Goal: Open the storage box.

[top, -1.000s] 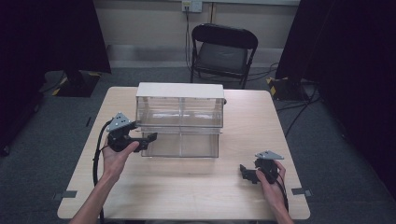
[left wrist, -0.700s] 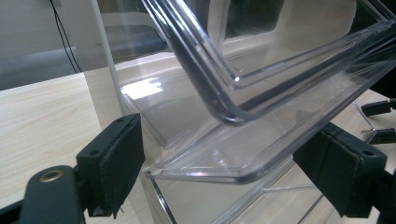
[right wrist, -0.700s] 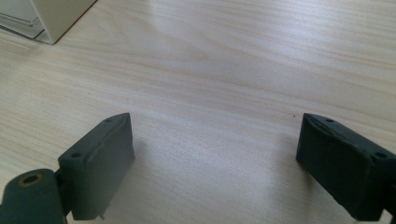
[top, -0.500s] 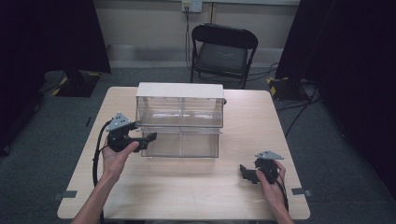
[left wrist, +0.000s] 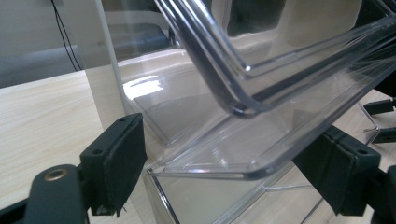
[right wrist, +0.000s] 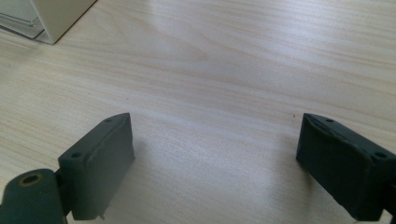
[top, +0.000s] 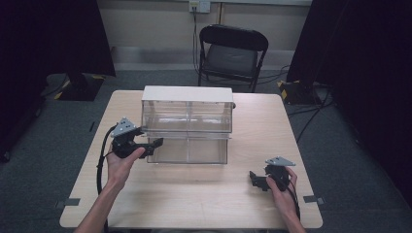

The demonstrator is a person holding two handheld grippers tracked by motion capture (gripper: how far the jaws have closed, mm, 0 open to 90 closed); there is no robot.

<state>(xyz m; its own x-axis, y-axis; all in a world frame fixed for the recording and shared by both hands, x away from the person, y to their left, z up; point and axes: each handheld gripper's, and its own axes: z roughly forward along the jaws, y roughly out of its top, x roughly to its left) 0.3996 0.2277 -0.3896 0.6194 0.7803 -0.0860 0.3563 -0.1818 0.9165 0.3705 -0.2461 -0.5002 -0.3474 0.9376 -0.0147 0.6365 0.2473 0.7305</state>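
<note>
A clear plastic drawer cabinet (top: 187,116) with a white top stands in the middle of the wooden table (top: 194,204). Its lower drawers (top: 189,151) jut forward of the upper ones. My left gripper (top: 156,144) is at the lower left drawer's front corner. In the left gripper view the jaws stand wide apart, open, with the clear drawer rim (left wrist: 243,105) between them; I cannot tell if a pad touches it. My right gripper (top: 256,179) hovers low over bare wood near the front right, open with nothing between its pads (right wrist: 100,158).
A black folding chair (top: 232,53) stands behind the table's far edge. Cables trail over the grey floor at right (top: 311,121). The cabinet's near corner (right wrist: 51,18) shows far off in the right gripper view.
</note>
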